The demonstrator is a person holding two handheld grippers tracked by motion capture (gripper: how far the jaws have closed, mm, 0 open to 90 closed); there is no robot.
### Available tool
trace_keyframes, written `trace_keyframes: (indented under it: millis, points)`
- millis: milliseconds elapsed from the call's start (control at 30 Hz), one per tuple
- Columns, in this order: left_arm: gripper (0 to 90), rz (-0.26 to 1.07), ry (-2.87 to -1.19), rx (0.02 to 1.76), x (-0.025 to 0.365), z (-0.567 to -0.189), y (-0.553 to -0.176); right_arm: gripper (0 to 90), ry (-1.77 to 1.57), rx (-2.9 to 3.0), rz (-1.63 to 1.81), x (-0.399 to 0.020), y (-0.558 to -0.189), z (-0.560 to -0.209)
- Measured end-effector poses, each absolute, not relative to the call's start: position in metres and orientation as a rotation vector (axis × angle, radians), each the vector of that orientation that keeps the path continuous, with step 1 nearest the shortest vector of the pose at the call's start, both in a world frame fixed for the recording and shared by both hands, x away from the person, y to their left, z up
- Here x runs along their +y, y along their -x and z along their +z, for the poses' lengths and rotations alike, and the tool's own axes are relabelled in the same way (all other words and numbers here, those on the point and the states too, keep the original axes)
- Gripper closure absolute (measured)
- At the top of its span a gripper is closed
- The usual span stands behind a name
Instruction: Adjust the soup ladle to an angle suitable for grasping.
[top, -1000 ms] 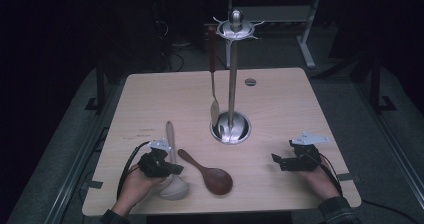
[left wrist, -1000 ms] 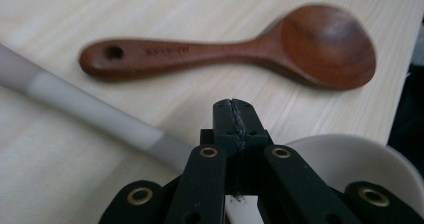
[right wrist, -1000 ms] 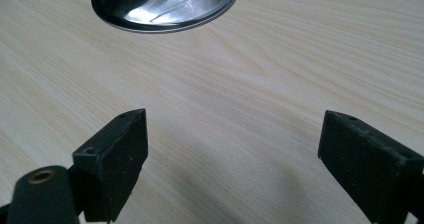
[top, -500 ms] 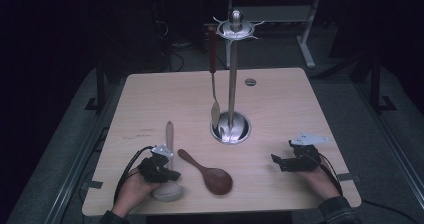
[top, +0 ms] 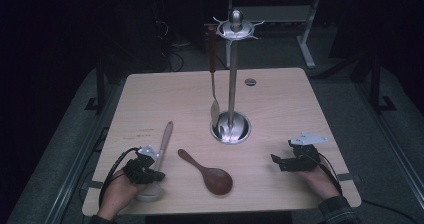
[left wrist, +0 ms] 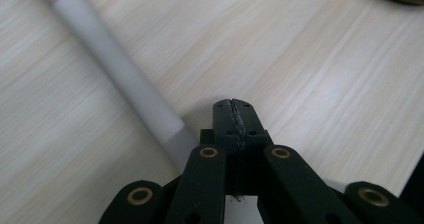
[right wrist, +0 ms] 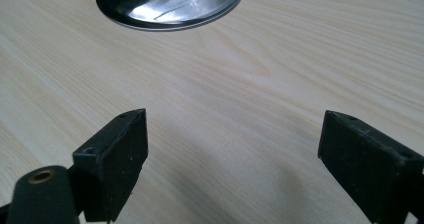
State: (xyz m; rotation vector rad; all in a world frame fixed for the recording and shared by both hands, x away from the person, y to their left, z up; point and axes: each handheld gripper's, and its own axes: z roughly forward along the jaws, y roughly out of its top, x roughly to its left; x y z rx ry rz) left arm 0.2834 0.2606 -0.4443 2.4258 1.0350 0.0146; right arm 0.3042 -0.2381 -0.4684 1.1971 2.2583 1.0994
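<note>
Your left claw is sitting fully closed, gripping nothing — the white ladle is lying on the worktop just beside it. Your right claw is resting wide open, empty — near the stand.

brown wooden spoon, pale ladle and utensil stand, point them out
brown wooden spoon [top: 215, 178], high view, on its bowl
pale ladle [top: 165, 139], high view, on its handle
utensil stand [top: 232, 74], high view, on its pole

1. The counter is pale wood with a fine straight grain.
2. The ladle has a light tan handle and a whitish-grey bowl end.
3. The wooden spoon is dark reddish brown.
4. The stand is shiny silver metal.
5. Both the left gripper and the right gripper have matt black jaws.
</note>
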Motion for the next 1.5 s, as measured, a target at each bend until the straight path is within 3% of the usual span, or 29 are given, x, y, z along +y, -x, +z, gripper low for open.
trace_keyframes:
  millis: [200,500,933,1100,1267,1500]
  points:
    - [89.8,0.045,-2.410,1.112,0.280,-0.442,-0.282,12.3,-1.183,2.265,1.109,-0.235,-0.309,-0.468]
    - [89.8,0.208,-2.427,1.198,0.304,-0.435,-0.281,12.3,-1.132,2.307,1.112,-0.221,-0.321,-0.468]
    - [89.1,0.144,-2.358,1.179,0.304,-0.422,-0.289,12.3,-1.147,2.302,1.102,-0.223,-0.318,-0.469]
    - [82.8,0.147,-2.339,1.185,0.299,-0.407,-0.301,12.2,-1.149,2.298,1.097,-0.227,-0.316,-0.469]
    - [70.3,0.111,-2.382,1.208,0.294,-0.398,-0.318,12.3,-1.167,2.277,1.091,-0.230,-0.312,-0.468]
    - [62.4,0.105,-2.406,1.236,0.291,-0.390,-0.343,12.3,-1.173,2.268,1.074,-0.234,-0.307,-0.468]
